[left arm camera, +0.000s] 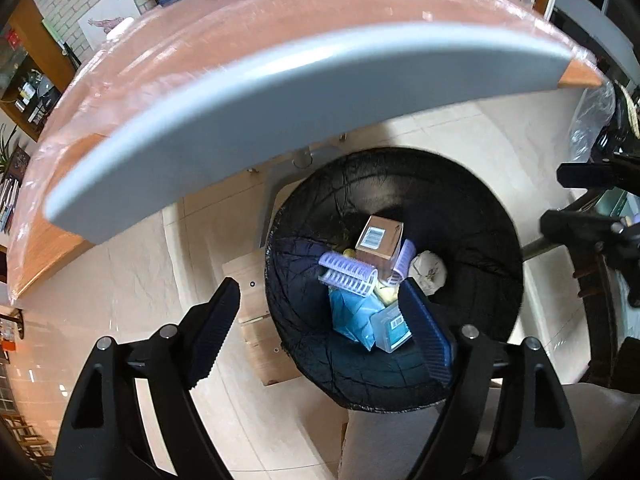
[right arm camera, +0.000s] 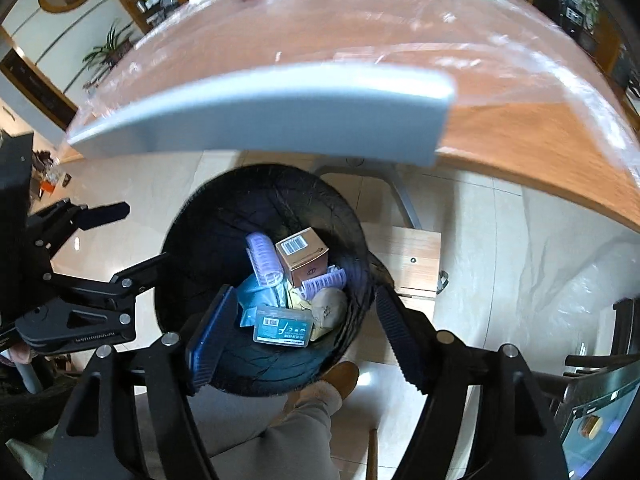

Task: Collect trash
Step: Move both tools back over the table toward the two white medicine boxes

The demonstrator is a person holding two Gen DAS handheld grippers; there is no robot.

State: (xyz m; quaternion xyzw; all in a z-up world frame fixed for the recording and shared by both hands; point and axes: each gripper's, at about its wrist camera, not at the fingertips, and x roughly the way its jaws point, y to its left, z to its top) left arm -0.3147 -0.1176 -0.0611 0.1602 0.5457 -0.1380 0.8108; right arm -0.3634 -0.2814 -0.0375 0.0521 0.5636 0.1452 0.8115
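both the left gripper and right gripper hang apart and empty over the black-lined bin under the table, where the brown box and other trash lie, so each should lift clear of the rim before reaching for more.

barcode on brown box, barcode on clear case

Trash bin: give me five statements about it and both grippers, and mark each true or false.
1. The trash bin has a black liner. True.
2. The bin is empty. False: it holds a brown box, purple hair rollers and a clear plastic case.
3. The right gripper grips the box. False: its jaws are open and empty.
4. The left gripper is open. True.
5. The bin stands on the table. False: it stands on the floor.
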